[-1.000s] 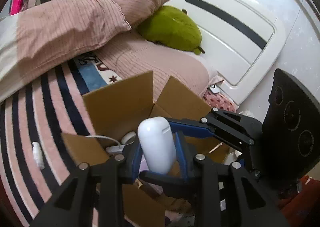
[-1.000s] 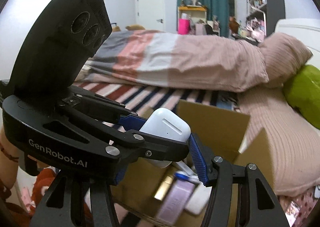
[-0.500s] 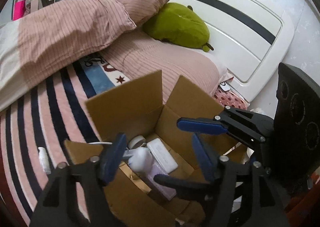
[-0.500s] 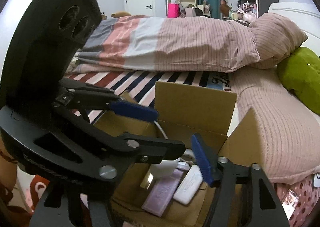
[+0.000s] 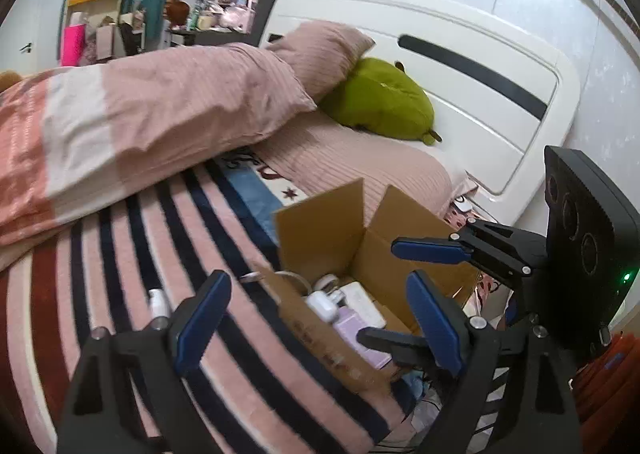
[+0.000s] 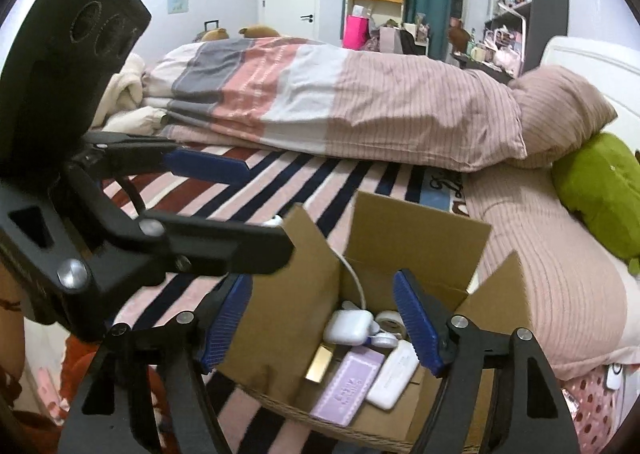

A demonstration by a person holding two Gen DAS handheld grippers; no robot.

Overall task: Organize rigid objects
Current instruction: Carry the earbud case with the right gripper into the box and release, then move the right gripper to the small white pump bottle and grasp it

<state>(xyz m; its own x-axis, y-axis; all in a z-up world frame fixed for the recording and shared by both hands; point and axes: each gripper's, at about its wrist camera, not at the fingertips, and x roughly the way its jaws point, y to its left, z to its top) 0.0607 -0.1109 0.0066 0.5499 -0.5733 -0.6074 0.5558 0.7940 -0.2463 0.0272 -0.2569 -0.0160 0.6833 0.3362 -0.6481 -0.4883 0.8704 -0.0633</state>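
Both grippers [image 5: 316,318] [image 6: 324,328] opening, empty | earbud case [image 6: 347,325] in cardboard box [image 6: 416,238] | striped blanket [image 5: 120,238] around

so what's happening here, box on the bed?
A person with a gripper in each hand is packing small items into an open cardboard box on a striped blanket. Neither gripper holds anything: the left gripper and right gripper both have their jaws opening, nothing between them. A white earbud case lies in the box beside a purple case, a white oblong case, a roll of tape and a white cable. One small white item lies outside on the blanket.
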